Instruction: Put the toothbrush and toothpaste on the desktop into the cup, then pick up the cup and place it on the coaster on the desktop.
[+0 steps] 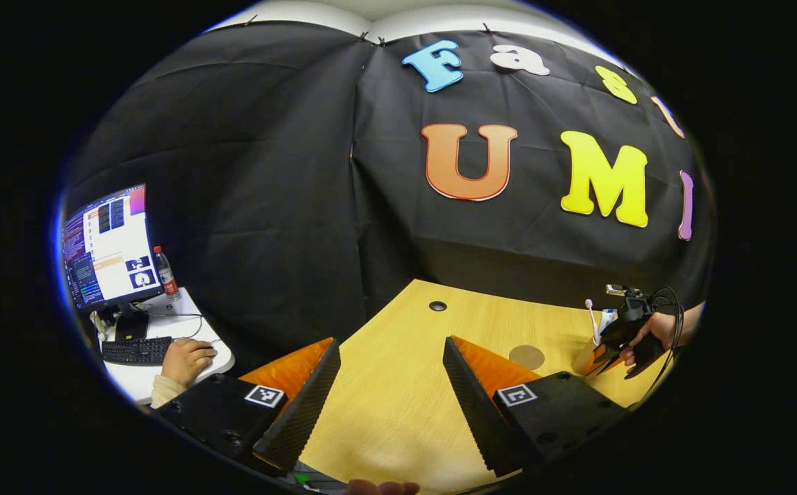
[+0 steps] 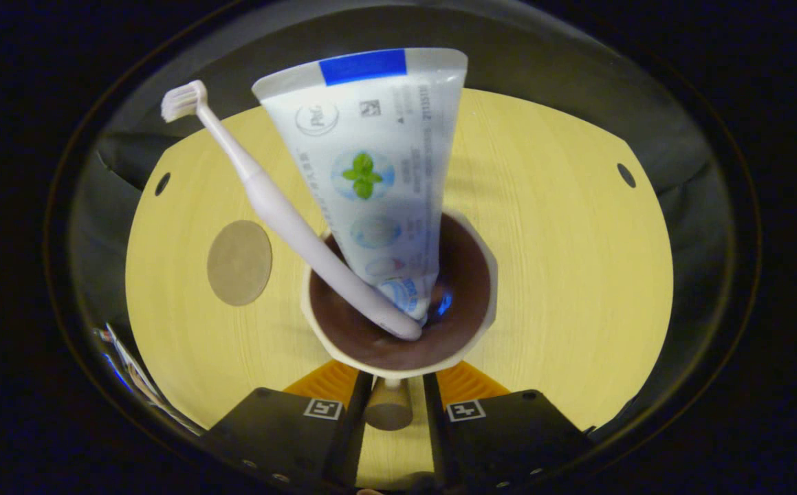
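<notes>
**Right gripper view: cup gripped by its handle, brush and paste inside**

Right gripper view looks down along the right hand-held gripper (image 2: 387, 405), whose two fingers press on the handle of one cup (image 2: 398, 361) standing on the desk (image 2: 563, 261). The cup holds two items: one toothbrush (image 2: 281, 213), leaning left with its bristle head up, and one toothpaste (image 2: 377, 172) tube, its crimped end up and its lower end touching the brush inside the cup. One round coaster (image 2: 239, 262) lies bare on the desk, left of the cup and apart from it. In the left gripper view, the left hand-held gripper (image 1: 391, 385) hovers above the desk with fingers spread, nothing between them. Beyond, a side table (image 1: 164, 330) carries one monitor (image 1: 106, 244), one keyboard (image 1: 135, 350) and one bottle (image 1: 166, 273).
</notes>
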A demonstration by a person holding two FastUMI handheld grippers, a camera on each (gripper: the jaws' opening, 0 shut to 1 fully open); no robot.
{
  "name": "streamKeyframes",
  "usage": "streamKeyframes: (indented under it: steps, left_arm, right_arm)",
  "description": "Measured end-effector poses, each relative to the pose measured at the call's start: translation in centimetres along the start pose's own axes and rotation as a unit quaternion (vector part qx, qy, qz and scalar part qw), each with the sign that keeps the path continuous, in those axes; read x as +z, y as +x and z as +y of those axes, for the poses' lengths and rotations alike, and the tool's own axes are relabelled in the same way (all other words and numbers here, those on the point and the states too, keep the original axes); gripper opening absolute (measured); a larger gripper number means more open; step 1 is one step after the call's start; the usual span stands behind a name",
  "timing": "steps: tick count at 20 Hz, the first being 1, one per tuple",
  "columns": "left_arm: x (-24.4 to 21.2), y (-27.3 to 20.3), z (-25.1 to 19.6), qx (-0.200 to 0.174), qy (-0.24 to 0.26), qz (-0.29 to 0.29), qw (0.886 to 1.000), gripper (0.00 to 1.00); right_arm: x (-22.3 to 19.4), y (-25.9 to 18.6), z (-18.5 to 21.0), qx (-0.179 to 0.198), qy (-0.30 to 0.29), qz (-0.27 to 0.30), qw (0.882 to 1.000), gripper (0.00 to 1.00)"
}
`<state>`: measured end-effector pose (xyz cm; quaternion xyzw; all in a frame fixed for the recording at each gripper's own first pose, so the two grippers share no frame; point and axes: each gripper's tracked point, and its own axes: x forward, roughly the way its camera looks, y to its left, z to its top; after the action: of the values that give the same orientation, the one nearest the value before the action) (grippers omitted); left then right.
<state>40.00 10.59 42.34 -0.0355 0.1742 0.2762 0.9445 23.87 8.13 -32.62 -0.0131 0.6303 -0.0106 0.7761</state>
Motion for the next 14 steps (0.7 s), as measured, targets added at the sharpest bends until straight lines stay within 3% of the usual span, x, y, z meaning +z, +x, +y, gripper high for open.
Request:
streamKeyframes:
  steps: [4, 5, 6, 8, 14]
  left_arm:
    - [-0.1, -0.1, 0.0, -0.006, 0.004, 0.003, 1.000, 0.96]
    - [-0.2, 0.0, -0.1, -0.007, 0.006, 0.004, 1.000, 0.96]
    - [-0.2, 0.0, -0.1, -0.007, 0.007, 0.005, 1.000, 0.96]
    - [-0.4, -0.1, -0.1, -0.007, 0.008, 0.009, 1.000, 0.96]
    - [-1.0, 0.0, -0.2, -0.012, 0.005, 0.022, 1.000, 0.96]
  right_arm:
    - [-0.5, 0.5, 0.2, 0.002, 0.001, 0.022, 1.000, 0.40]
    - [-0.8, 0.6, 0.4, 0.006, 0.005, 0.029, 1.000, 0.45]
    - [-1.0, 0.8, 0.3, 0.007, 0.009, 0.035, 0.999, 0.40]
    - [-1.1, 1.1, 0.3, 0.010, 0.014, 0.041, 0.999, 0.45]
    - [-0.6, 0.7, 0.4, 0.014, 0.007, 0.029, 0.999, 0.30]
